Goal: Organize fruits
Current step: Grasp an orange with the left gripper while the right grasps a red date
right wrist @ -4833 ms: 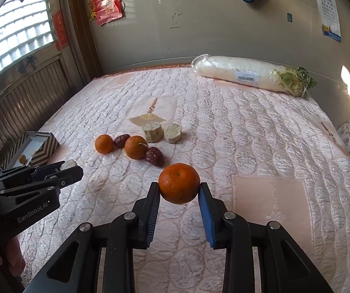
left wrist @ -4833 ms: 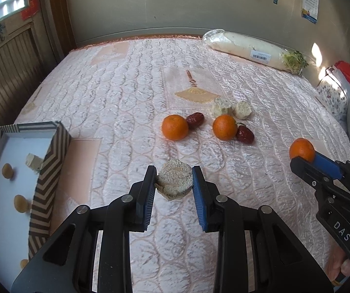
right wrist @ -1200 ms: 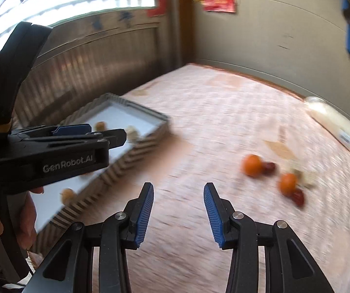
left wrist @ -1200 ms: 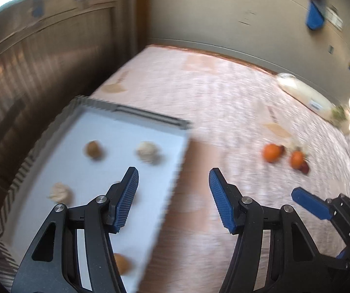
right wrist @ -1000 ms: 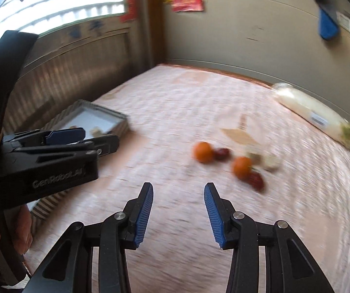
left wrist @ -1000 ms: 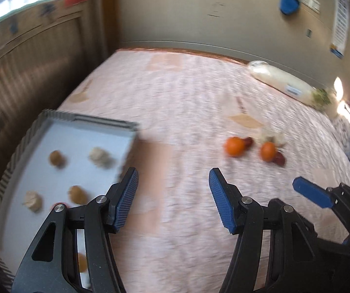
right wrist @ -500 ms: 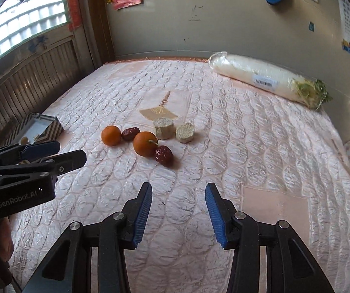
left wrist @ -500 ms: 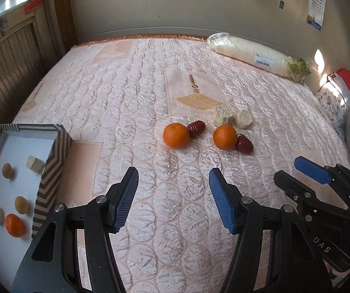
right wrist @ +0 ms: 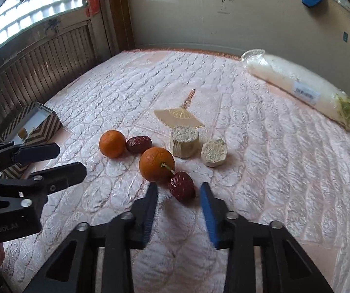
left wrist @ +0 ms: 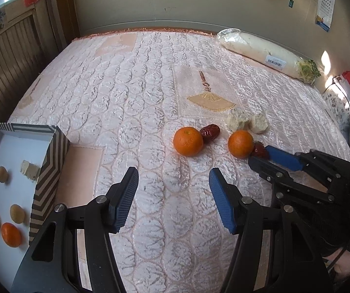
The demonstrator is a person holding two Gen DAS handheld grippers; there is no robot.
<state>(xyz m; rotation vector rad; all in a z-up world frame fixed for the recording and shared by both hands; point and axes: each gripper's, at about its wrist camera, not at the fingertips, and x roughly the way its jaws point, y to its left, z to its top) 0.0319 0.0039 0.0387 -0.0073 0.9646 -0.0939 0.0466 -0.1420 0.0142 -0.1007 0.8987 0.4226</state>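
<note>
— Room to move?
— Bed (left wrist: 126, 97) bare ahead of the left gripper (left wrist: 172, 195), which is partly open and empty. Box (left wrist: 48, 171) at the left edge.
— Right gripper (right wrist: 178, 193)?
— Jaws just been closing, not yet pressing the date (right wrist: 182, 189) between them; an orange (right wrist: 156, 163) touches it.
— Writing?
— Barcode label (left wrist: 275, 61) on the radish (left wrist: 248, 45), unreadable.
— Box contents?
— One tangerine (left wrist: 10, 234), four pale pieces.
</note>
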